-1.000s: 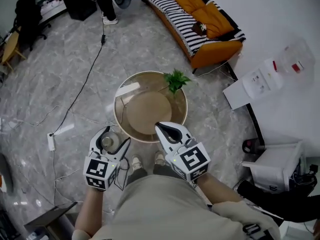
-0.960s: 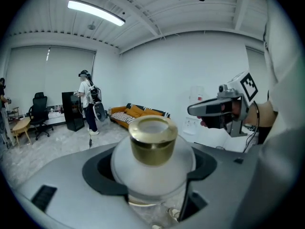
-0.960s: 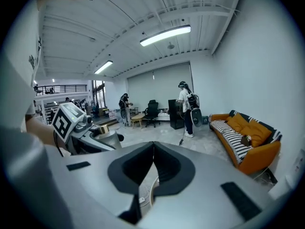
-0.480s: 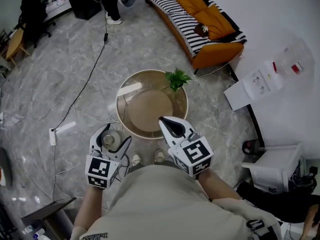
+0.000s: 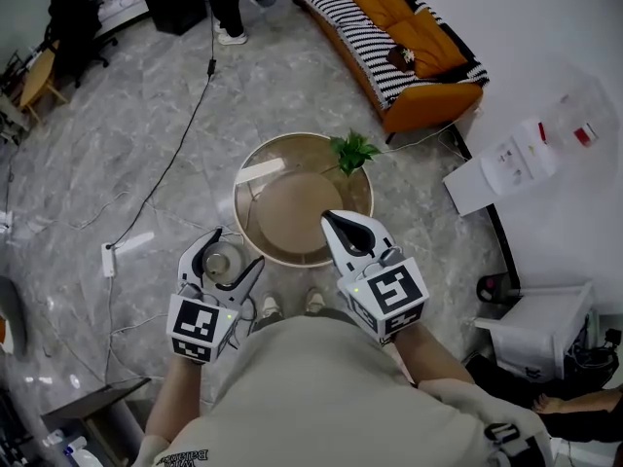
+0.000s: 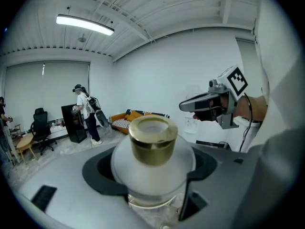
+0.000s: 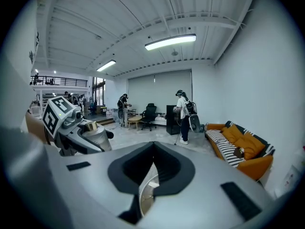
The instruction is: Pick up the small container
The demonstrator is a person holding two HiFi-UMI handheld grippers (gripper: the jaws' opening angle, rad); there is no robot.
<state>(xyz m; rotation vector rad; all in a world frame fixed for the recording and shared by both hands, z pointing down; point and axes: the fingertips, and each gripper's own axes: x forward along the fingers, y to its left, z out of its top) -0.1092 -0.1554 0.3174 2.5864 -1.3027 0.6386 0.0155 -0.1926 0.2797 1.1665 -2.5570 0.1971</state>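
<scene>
The small container [image 6: 153, 152], a frosted white jar with a gold cap, sits between the jaws of my left gripper [image 5: 230, 252], which is shut on it and holds it in the air. In the head view the container [image 5: 221, 262] hangs over the floor, just left of the round glass table [image 5: 255, 185]. My right gripper [image 5: 338, 225] is shut with nothing in it, over the table's near edge. From the right gripper view the jaws [image 7: 152, 163] meet, and the left gripper with the jar [image 7: 93, 133] shows at the left.
A green plant [image 5: 353, 150] stands at the table's far rim. An orange and striped sofa [image 5: 406, 35] lies beyond it. Cables and a power strip [image 5: 109, 259] run across the marble floor at left. A person [image 7: 183, 114] stands by a dark cabinet far off.
Both grippers have drifted slightly right and up in the head view as the view shifted. The left gripper stays shut on the container; the right stays shut.
</scene>
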